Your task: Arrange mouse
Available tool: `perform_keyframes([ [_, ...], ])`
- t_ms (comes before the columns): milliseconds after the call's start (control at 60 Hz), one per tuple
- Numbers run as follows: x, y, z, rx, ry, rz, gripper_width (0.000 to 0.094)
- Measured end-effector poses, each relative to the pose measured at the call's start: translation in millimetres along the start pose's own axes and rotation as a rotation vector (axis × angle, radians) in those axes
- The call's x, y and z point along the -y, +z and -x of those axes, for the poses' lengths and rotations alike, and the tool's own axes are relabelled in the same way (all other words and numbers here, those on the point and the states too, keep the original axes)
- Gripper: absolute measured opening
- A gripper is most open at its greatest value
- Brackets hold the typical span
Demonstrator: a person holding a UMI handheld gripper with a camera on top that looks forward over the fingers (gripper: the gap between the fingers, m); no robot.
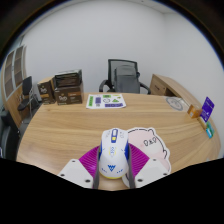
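Note:
A white mouse point(112, 152) with blue and yellow trim lies between my fingers, pointing away from me. Both pink pads point(89, 161) press on its sides, so my gripper point(112, 168) is shut on it. The mouse is over the left part of a white and pink mouse pad point(150, 148) with a cartoon print, which lies on the round wooden table point(70, 125). I cannot tell whether the mouse touches the mouse pad or is held just above it.
A green and white flat item point(106, 101) lies at the table's far side. A white round object point(177, 103) and a purple item point(207, 108) are at the far right. An office chair point(125, 75) and cardboard boxes point(65, 87) stand beyond the table.

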State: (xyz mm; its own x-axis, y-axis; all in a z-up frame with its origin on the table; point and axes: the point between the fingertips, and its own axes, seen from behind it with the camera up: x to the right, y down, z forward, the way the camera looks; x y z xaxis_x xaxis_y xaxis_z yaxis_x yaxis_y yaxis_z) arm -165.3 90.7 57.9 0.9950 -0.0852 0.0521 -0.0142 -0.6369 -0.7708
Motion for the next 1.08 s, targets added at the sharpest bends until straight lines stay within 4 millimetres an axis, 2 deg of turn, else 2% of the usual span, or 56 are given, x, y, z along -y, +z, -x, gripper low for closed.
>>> perform_keyframes([
  [100,-10,36,-48,0.014,0.002,0.045,0.04],
  [117,-12,45,-71,0.018,0.002,0.06,0.04],
  [167,-20,57,-84,0.025,0.011,0.103,0.04],
  [217,-20,65,-88,0.047,0.016,0.114,0.0401],
  [250,-20,78,-100,0.069,0.011,0.11,0.0402],
  [367,-19,92,-97,0.132,0.004,0.101,0.0403],
  [450,-20,92,-98,0.167,0.048,0.1,0.0413],
  [583,-22,90,-98,0.165,0.007,0.114,0.0562],
  [667,-24,74,-92,0.162,-0.003,0.135,0.0858],
  [717,-20,59,-87,0.173,-0.006,0.112,0.0831],
  [833,-18,17,-84,0.142,0.021,0.064,0.0836],
  [967,-16,-46,-76,0.108,0.078,0.006,0.0834],
  [1083,-33,-105,-66,0.078,0.098,-0.01,0.0835],
])
